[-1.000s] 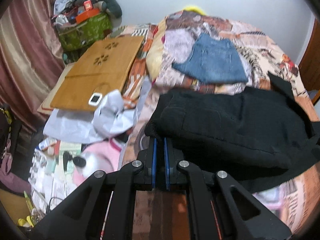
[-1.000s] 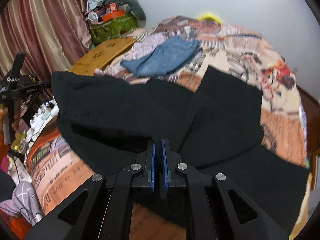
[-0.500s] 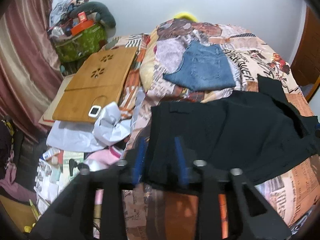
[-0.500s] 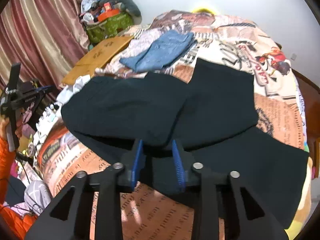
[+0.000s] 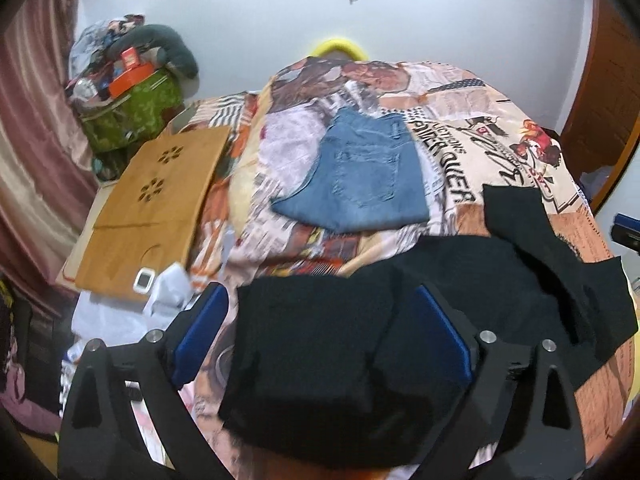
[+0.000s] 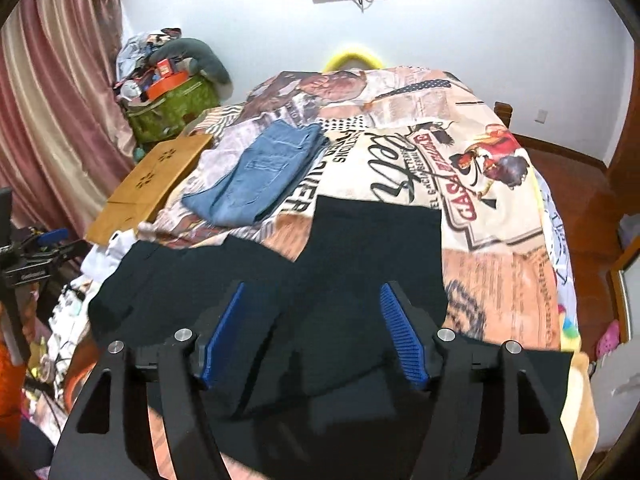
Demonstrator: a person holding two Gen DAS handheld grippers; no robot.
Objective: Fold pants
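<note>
Black pants point(image 5: 320, 344) lie partly folded on the printed bedspread point(image 5: 460, 120), also seen in the right wrist view point(image 6: 360, 248). My left gripper point(image 5: 320, 332) is wide open above the pants' left end, holding nothing. My right gripper point(image 6: 316, 332) is wide open above the pants' near edge, empty too. One leg end point(image 6: 380, 232) lies flat toward the bed's middle. The other gripper's blue tip point(image 5: 626, 226) shows at the far right of the left wrist view.
Folded blue jeans point(image 5: 360, 176) lie farther back on the bed. A wooden lap tray point(image 5: 152, 200) and white papers point(image 5: 120, 312) sit at the left edge. A green bag with clutter point(image 5: 132, 108) stands by the pink curtain point(image 6: 52, 128).
Both grippers were shut on the black pants one second ago. They opened, let the cloth drop onto the bed, and pulled back and up.
</note>
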